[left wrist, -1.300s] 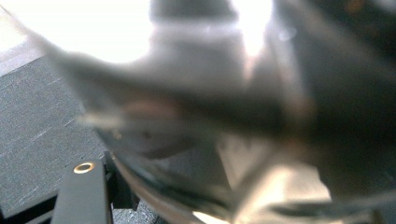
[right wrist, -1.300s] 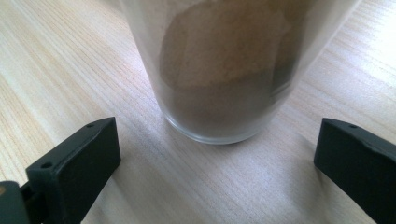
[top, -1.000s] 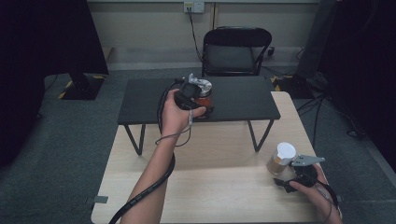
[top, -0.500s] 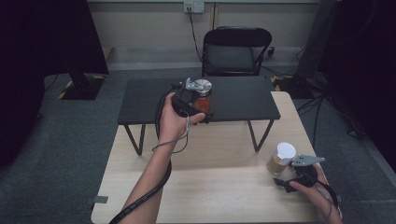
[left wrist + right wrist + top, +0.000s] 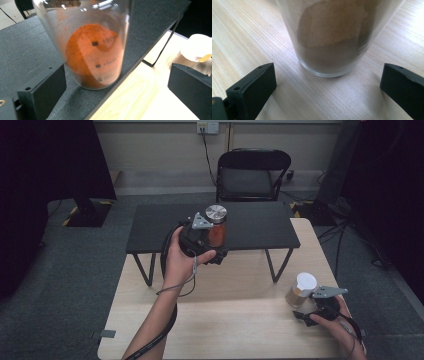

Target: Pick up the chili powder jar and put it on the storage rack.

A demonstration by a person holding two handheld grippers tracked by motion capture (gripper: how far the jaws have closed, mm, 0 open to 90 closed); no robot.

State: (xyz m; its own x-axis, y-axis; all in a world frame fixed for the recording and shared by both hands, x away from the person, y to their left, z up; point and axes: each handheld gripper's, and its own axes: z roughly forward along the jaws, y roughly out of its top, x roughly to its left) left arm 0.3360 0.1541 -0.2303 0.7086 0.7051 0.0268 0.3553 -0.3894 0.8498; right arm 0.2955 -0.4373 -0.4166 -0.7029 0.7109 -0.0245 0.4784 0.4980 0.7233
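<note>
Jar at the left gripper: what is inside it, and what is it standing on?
The jar holds orange-red powder, coating its glass wall. It stands at the black raised shelf's front edge. A silver lid covers its top.

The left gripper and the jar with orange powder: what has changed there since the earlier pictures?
The left gripper has just opened its jaws and let go of the jar with orange powder, which stands on the black table, the jaws apart on each side. The right gripper stayed open beside the jar with brown powder.
</note>
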